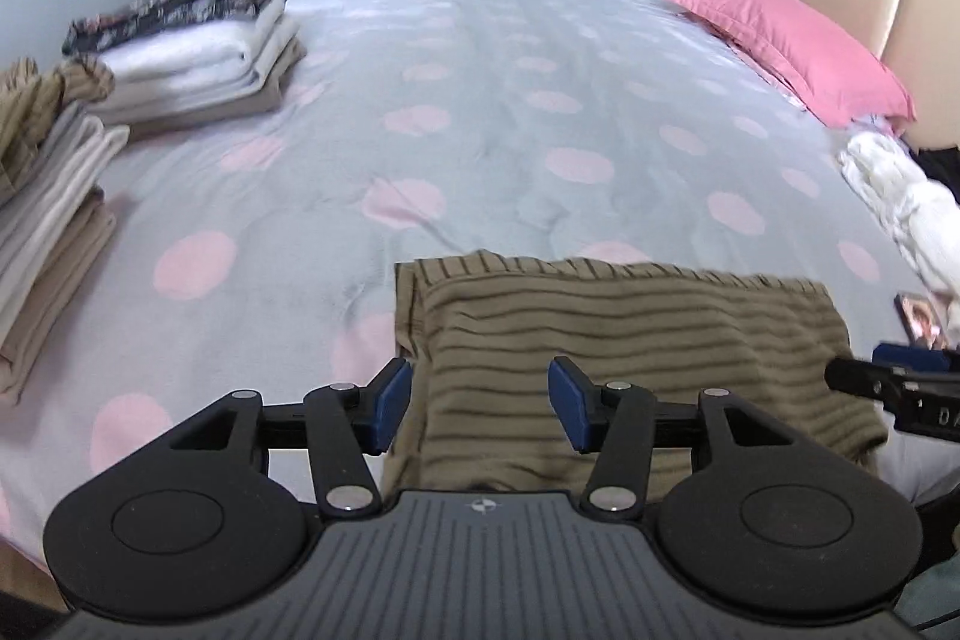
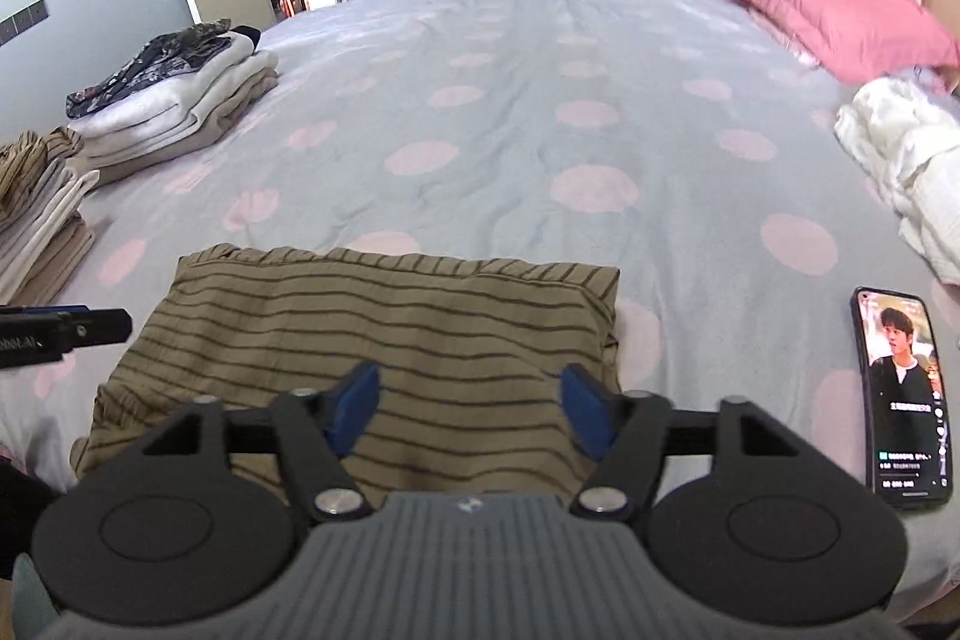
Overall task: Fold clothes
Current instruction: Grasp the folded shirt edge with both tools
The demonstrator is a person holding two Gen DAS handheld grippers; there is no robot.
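Phone [image 2: 905,397] beside striped garment [image 2: 384,334]

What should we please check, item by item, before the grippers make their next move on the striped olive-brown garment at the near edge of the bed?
1. Left gripper open: ok, jaws apart over the left part of the striped olive-brown garment.
2. Right gripper open: ok, jaws apart, nothing between them.
3. Garment lies folded and fairly flat: ok; the far edge is slightly rumpled.
4. Black smartphone with lit screen clear of the garment: ok, it lies apart on the right.
5. Folded stacks of beige and white clothes out of the way: ok, far left.
6. Garment's near edge: cannot tell, hidden under the grippers.
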